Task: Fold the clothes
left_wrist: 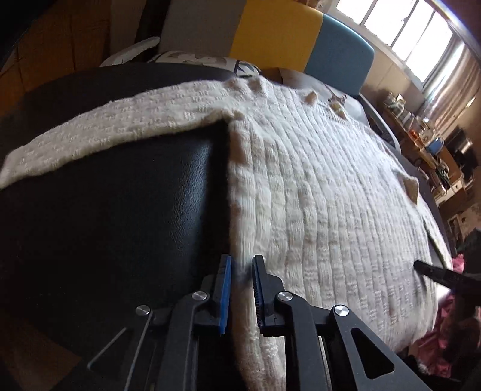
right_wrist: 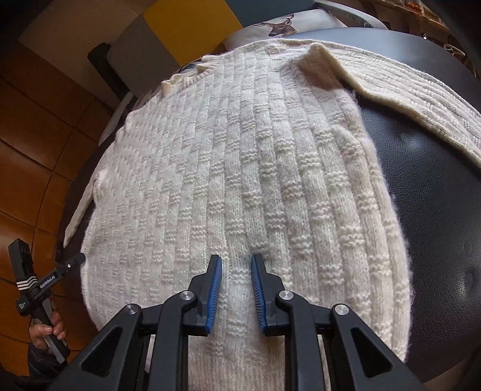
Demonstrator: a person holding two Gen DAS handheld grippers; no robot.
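Note:
A cream knit sweater lies spread flat on a black leather surface. One sleeve stretches out to the left in the left wrist view. The other sleeve runs off to the right in the right wrist view. My left gripper is shut on the sweater's side edge near the hem, knit filling the narrow gap between its blue pads. My right gripper is shut on a pinch of knit at the hem. Each gripper shows in the other's view: right gripper, left gripper, held by a hand.
A deer-print pillow lies beyond the collar. Yellow and blue panels stand behind it. Pink cloth lies off the surface's right side. Cluttered shelves line the window wall. Wooden floor runs along the left.

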